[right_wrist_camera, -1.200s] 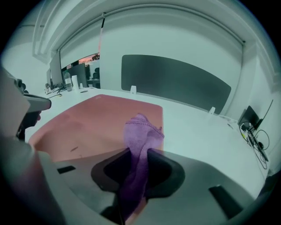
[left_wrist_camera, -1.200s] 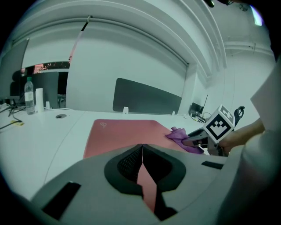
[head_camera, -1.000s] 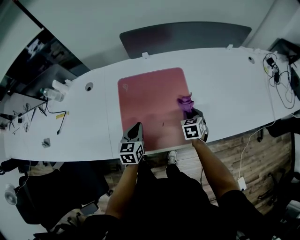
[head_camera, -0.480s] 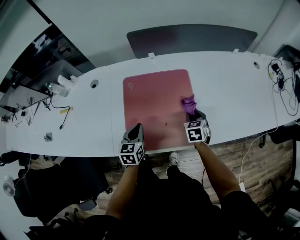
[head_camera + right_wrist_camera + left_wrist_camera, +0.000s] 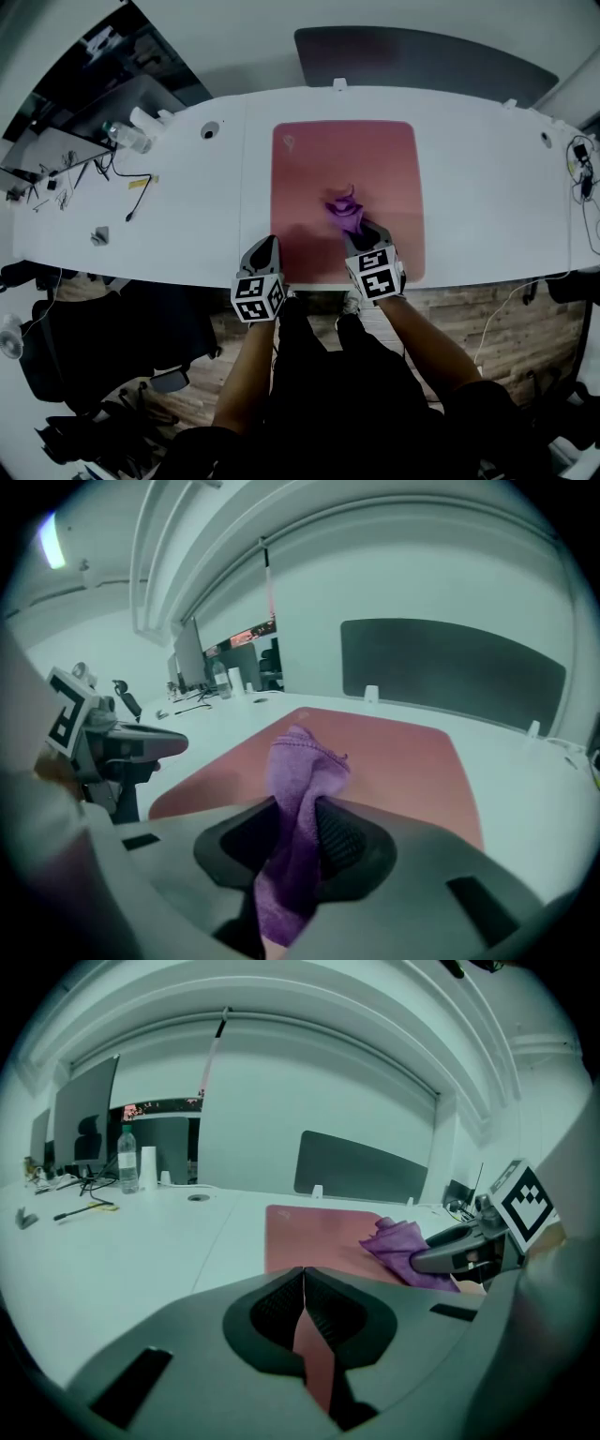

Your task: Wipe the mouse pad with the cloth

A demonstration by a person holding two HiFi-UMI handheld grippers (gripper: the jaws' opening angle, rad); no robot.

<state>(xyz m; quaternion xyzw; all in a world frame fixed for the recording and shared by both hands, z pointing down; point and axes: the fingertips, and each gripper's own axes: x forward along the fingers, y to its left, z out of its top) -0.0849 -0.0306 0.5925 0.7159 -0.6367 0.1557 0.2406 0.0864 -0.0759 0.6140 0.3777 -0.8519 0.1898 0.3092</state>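
Purple cloth (image 5: 342, 208) clamped in right hand-held gripper (image 5: 363, 232) on pink mouse pad (image 5: 319, 159); left hand-held gripper (image 5: 266, 247) closed.

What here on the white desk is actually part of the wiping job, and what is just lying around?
Part of the job: purple fabric cloth, clamped in the right gripper; pink rectangular mouse pad.

Just lying about: clear plastic water bottle; black cable; grey divider panel.

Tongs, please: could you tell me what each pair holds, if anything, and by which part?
The right tongs pinch the purple fabric cloth at its bunched middle; the left tongs are shut and empty.
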